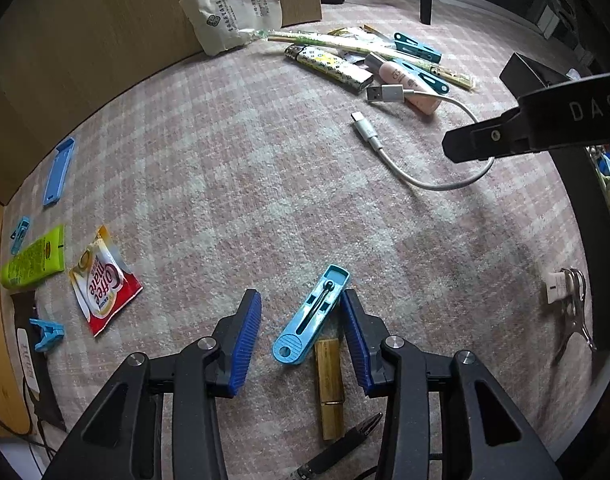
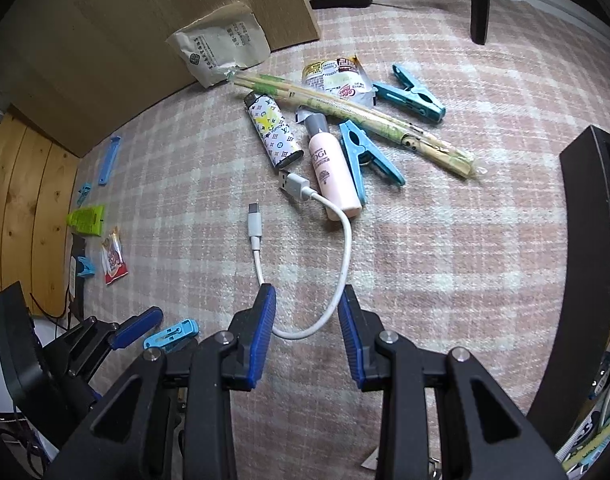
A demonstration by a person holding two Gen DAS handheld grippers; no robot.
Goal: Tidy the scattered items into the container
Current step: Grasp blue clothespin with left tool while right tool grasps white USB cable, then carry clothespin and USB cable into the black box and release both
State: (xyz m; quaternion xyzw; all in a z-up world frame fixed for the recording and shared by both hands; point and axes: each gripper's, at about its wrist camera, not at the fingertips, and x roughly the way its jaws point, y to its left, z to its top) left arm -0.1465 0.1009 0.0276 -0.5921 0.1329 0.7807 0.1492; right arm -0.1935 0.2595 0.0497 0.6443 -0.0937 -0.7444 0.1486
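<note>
Blue-padded fingers (image 1: 255, 338) of left gripper (image 1: 301, 340) partly open, holding nothing; light-blue clothes peg (image 1: 311, 318) lies between them on pink checked rug (image 1: 225, 180), its top end just beside the right pad, not pinched. Gold tube (image 1: 329, 384) right under peg's round end, so best to centre fingers across peg's long sides & keep clear of tube before closing, else tube may get nudged or caught w/ it. Peg slim & hard plastic, prob. grips fine if squeezed mid-body.

Right gripper (image 2: 307, 334) likewise partly open, empty; white USB cable (image 2: 305, 248) loops between its pads on the rug, untouched. Better to pinch the bend of the loop than a plug end, else cable prob. dangles & snags on way over.

Dark container (image 2: 577, 216) at right edge of right-wrist view; inside mostly hidden, some blue & pale bits visible, can't tell what. Most of pile, e.g. pink bottle (image 2: 333, 176), patterned lighter (image 2: 273, 134), chopsticks (image 2: 357, 114), not yet in it
</note>
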